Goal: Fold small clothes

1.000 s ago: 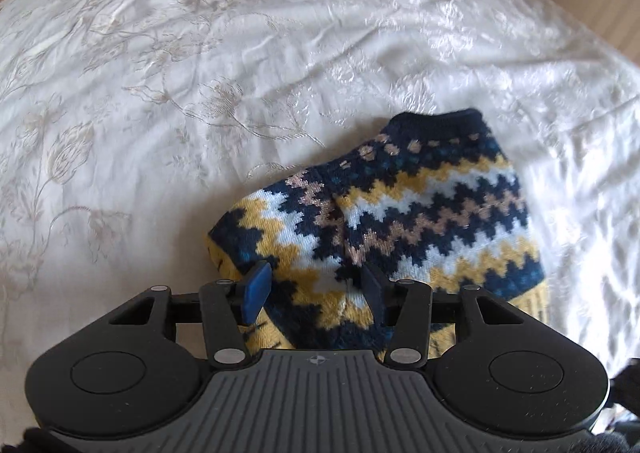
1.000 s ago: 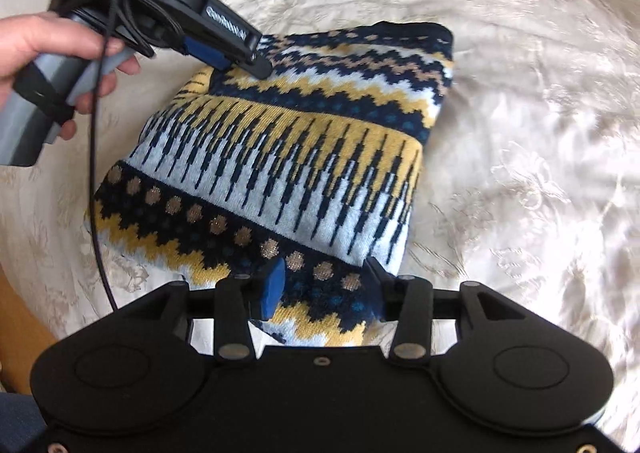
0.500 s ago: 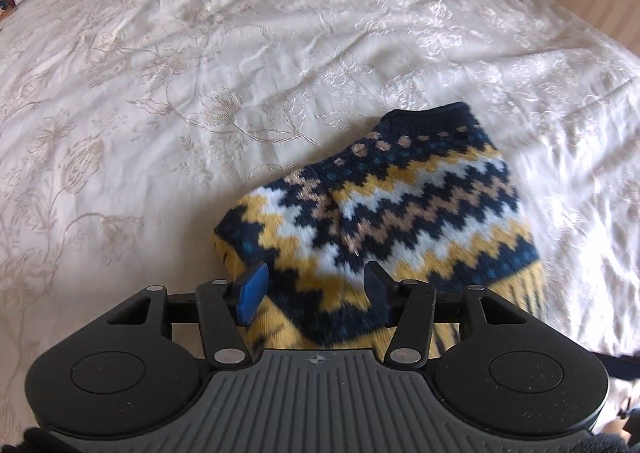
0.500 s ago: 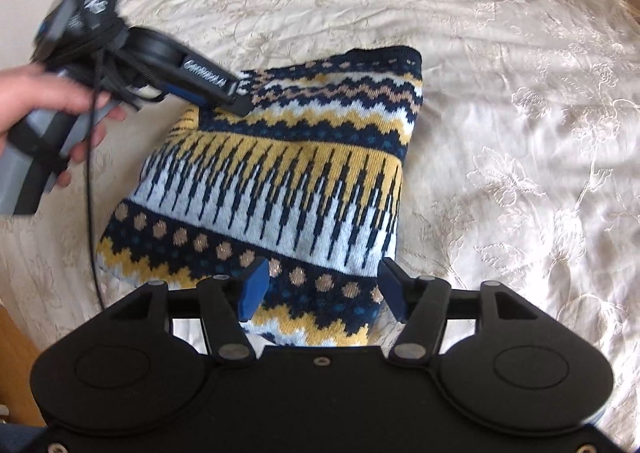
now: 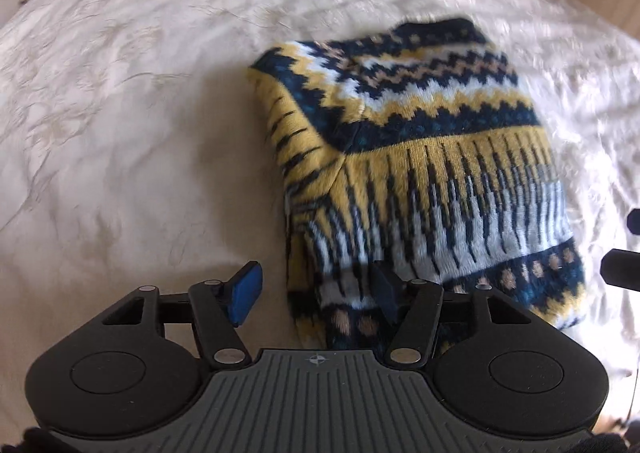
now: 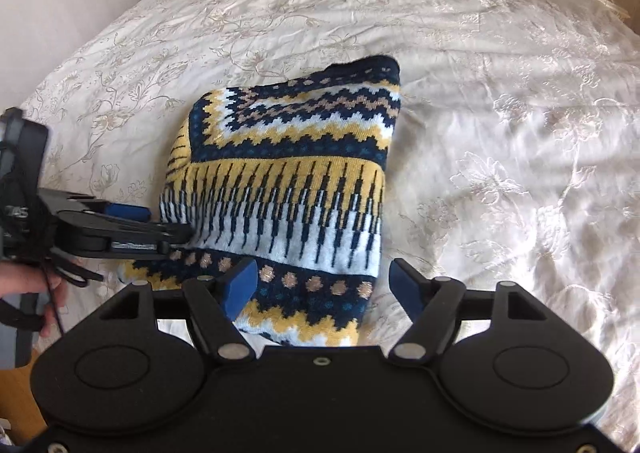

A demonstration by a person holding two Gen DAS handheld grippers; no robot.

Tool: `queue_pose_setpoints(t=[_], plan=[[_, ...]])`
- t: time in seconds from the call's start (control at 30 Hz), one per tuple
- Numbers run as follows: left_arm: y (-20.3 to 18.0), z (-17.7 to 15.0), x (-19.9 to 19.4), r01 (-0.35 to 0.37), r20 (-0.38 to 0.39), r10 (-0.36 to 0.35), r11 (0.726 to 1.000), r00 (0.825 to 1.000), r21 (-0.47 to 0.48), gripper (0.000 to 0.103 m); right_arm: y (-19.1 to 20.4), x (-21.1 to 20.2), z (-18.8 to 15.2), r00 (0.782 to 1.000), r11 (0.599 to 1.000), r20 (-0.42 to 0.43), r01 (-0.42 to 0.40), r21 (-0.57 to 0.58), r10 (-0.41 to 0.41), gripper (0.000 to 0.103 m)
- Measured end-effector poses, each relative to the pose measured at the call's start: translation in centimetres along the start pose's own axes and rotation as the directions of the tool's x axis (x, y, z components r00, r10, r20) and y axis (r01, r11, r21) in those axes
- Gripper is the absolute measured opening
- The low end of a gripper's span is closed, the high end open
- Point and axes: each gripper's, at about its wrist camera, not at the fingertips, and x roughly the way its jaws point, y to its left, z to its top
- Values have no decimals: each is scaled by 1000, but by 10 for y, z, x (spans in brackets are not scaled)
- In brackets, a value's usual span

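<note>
Since a second before, the left gripper [image 5: 314, 295] had swung from the jumper's [image 6: 288, 189] far corner to its near-left edge, jaws just opened, gripping nothing. The right gripper [image 6: 322, 289], jaws also just opened and released, hovered at six o'clock of the folded jumper on the bed [image 6: 500, 101]. The fold looked finished; next likely meant tidying edges or setting it aside.

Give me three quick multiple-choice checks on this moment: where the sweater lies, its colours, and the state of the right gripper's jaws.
1. The folded sweater lies:
A. on the embroidered bedspread
B. on a wooden floor
C. in a basket

2. Its knit pattern is:
A. red and green
B. navy, yellow, white and tan
C. plain grey

3. The right gripper is:
A. shut on the sweater
B. open above the sweater's near edge
C. out of sight

Key: 1 A, cream bedspread shows on all sides of it. 2 B, zigzag bands in those colours. 3 B, its jaws have just been opening and the pads stand clear of the knit.
</note>
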Motion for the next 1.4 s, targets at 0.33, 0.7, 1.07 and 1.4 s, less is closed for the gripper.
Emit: queue_pose_setpoints(t=[0.33,0.7,1.07,1.4], plan=[[-15,-15,-123,-95,268,139,981,953,-171,57,-5,-59,2,987,999,160,13,38,-19,102],[-58,-32,-174,-96,245,136,981,960,-167,57,-14,-101,-7,981,993,188,24,114,-45,103],[-83,-52,-183,-133,203,168,975,965,-176,92,-8,-132,-17,969,996,244,6,94,-29,103],[-90,-55,-194,-137,209,176,972,962,-190,92,1,-147,-23,961,998,274,13,62,-30,103]])
